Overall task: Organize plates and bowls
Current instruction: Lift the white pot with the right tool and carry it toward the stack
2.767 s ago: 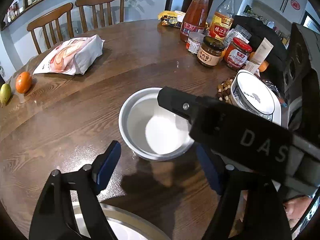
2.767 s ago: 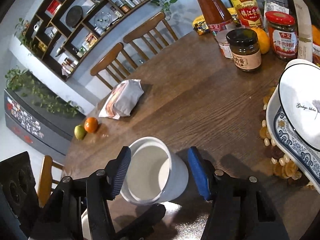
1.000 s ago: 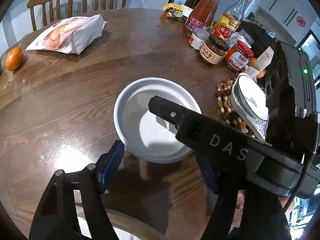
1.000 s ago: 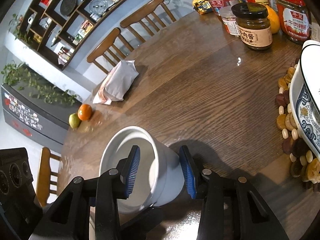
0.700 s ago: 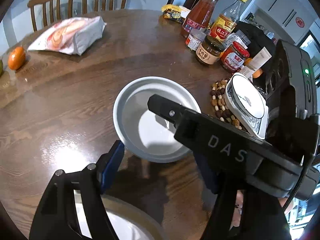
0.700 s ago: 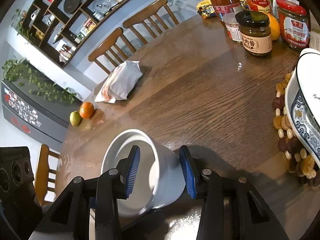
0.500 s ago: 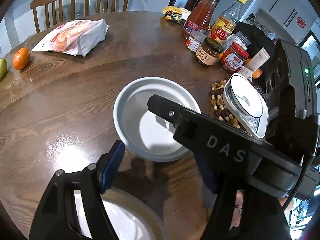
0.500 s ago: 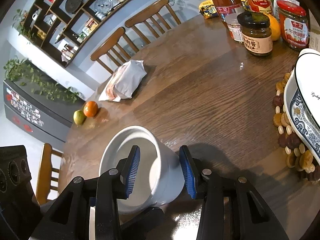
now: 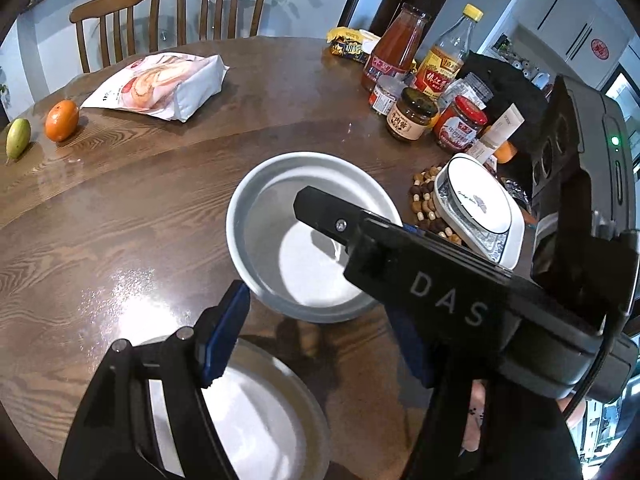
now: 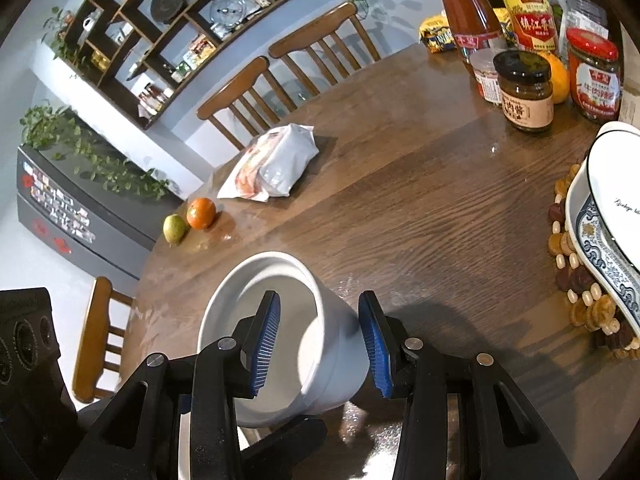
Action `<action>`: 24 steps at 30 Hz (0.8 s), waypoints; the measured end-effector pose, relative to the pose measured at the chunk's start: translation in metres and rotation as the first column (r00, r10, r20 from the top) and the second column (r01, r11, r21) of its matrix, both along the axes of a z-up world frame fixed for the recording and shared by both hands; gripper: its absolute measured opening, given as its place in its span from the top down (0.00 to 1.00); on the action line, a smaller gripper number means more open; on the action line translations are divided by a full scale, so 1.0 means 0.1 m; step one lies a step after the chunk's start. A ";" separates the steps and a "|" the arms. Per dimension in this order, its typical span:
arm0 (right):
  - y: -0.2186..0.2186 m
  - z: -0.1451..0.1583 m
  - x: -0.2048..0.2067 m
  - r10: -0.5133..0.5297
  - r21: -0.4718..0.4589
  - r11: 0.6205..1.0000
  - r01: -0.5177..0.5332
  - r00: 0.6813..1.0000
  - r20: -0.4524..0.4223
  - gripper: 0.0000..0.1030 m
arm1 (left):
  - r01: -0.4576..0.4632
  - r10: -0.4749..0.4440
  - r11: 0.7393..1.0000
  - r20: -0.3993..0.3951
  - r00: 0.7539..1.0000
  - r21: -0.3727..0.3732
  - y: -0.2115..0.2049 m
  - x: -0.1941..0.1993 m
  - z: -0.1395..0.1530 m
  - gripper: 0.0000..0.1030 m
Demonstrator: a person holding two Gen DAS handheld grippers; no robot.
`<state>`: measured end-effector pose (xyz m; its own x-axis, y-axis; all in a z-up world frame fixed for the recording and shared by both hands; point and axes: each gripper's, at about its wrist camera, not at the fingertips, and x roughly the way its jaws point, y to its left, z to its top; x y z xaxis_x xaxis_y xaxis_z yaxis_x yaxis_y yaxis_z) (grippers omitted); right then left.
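The white bowl (image 10: pixel 280 340) is the thing to watch, and everything else on the round wooden table (image 10: pixel 420 208) sits around it. The right gripper (image 10: pixel 320 336) has the bowl's near wall between its blue pads (image 10: pixel 266 344), one pad inside the rim and one outside against the wall, so it is clamped on the bowl. The bowl is tipped, its mouth turned away from that gripper; whether its base touches the wood I can't quite make out.

From the left wrist view the same bowl (image 9: pixel 312 236) shows its pale inside, with the black body of the right gripper lying across its right half. The left gripper (image 9: pixel 316 332) sits just this side of the bowl with its fingers (image 9: pixel 224 332) spread wide and nothing between them. Under it, nearer than the bowl, lies a white plate (image 9: pixel 260 412).

To the right of the bowl a stack of dishes (image 9: pixel 480 208) rests on a beaded mat (image 9: pixel 426 204). Beyond the bowl stand jars and sauce bottles (image 9: pixel 412 116). Far to its left lie a snack bag (image 9: pixel 160 84), an orange (image 9: pixel 61 120) and a green fruit (image 9: pixel 18 138).
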<state>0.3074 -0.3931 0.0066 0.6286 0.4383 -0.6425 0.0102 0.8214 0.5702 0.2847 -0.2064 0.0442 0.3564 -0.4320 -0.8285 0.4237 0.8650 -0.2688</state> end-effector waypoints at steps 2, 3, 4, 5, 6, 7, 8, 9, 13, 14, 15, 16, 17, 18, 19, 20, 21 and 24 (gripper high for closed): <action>0.02 0.05 -0.03 0.003 -0.006 1.000 -0.003 1.000 0.012 0.57 | -0.003 0.003 1.000 0.013 1.000 0.002 0.02 -0.04 0.03 0.34; 0.04 0.07 -0.05 0.007 -0.007 1.000 -0.007 1.000 0.016 0.57 | -0.005 0.005 1.000 0.024 1.000 0.005 0.04 -0.06 0.05 0.34; 0.05 0.09 -0.06 0.010 -0.008 1.000 -0.010 1.000 0.021 0.57 | -0.006 0.006 1.000 0.034 0.999 0.007 0.05 -0.07 0.07 0.34; 0.07 0.11 -0.08 0.016 -0.010 1.000 -0.016 1.000 0.027 0.57 | -0.010 0.009 1.000 0.045 0.999 0.011 0.07 -0.10 0.09 0.34; 0.09 0.12 -0.09 0.019 -0.011 1.000 -0.019 0.999 0.029 0.57 | -0.012 0.012 1.000 0.050 0.999 0.012 0.08 -0.12 0.11 0.34; 0.10 0.13 -0.10 0.024 -0.011 1.000 -0.023 0.999 0.033 0.57 | -0.015 0.014 1.000 0.051 0.999 0.013 0.09 -0.12 0.12 0.34; 0.12 0.15 -0.12 0.030 -0.014 0.999 -0.030 0.999 0.040 0.57 | -0.020 0.019 1.000 0.051 0.998 0.014 0.11 -0.14 0.13 0.34; 0.14 0.17 -0.13 0.035 -0.015 0.999 -0.034 0.998 0.044 0.57 | -0.026 0.025 1.000 0.056 0.998 0.015 0.13 -0.16 0.15 0.34; 0.21 0.22 -0.20 0.054 -0.018 0.998 -0.053 0.997 0.063 0.57 | -0.033 0.031 0.999 0.085 0.996 0.026 0.18 -0.25 0.20 0.34; 0.23 0.23 -0.21 0.058 -0.018 0.998 -0.057 0.996 0.066 0.57 | -0.036 0.034 0.999 0.086 0.996 0.028 0.19 -0.26 0.21 0.34; 0.24 0.25 -0.23 0.064 -0.018 0.998 -0.063 0.995 0.070 0.57 | -0.040 0.038 0.999 0.089 0.995 0.029 0.20 -0.28 0.23 0.34; 0.25 0.26 -0.25 0.067 -0.018 0.998 -0.066 0.995 0.073 0.57 | -0.043 0.040 0.999 0.091 0.995 0.030 0.22 -0.30 0.23 0.34; 0.27 0.27 -0.26 0.070 -0.018 0.997 -0.069 0.995 0.077 0.57 | -0.046 0.043 0.998 0.094 0.995 0.030 0.23 -0.32 0.24 0.34; 0.28 0.28 -0.28 0.074 -0.018 0.997 -0.072 0.994 0.081 0.57 | -0.052 0.049 0.998 0.096 0.994 0.030 0.24 -0.34 0.25 0.34; 0.30 0.29 -0.30 0.079 -0.018 0.997 -0.078 0.993 0.086 0.57 | -0.058 0.055 0.998 0.098 0.994 0.030 0.26 -0.36 0.26 0.34; 0.32 0.30 -0.31 0.081 -0.015 0.997 -0.080 0.993 0.089 0.57 | -0.063 0.059 0.998 0.103 0.993 0.031 0.28 -0.38 0.27 0.34; 0.33 0.31 -0.32 0.085 -0.012 0.996 -0.084 0.992 0.091 0.57 | -0.066 0.062 0.997 0.108 0.992 0.033 0.29 -0.41 0.28 0.34; 0.38 0.32 -0.36 0.098 -0.015 0.995 -0.097 0.990 0.097 0.57 | -0.078 0.074 0.996 0.105 0.992 0.032 0.35 -0.47 0.29 0.34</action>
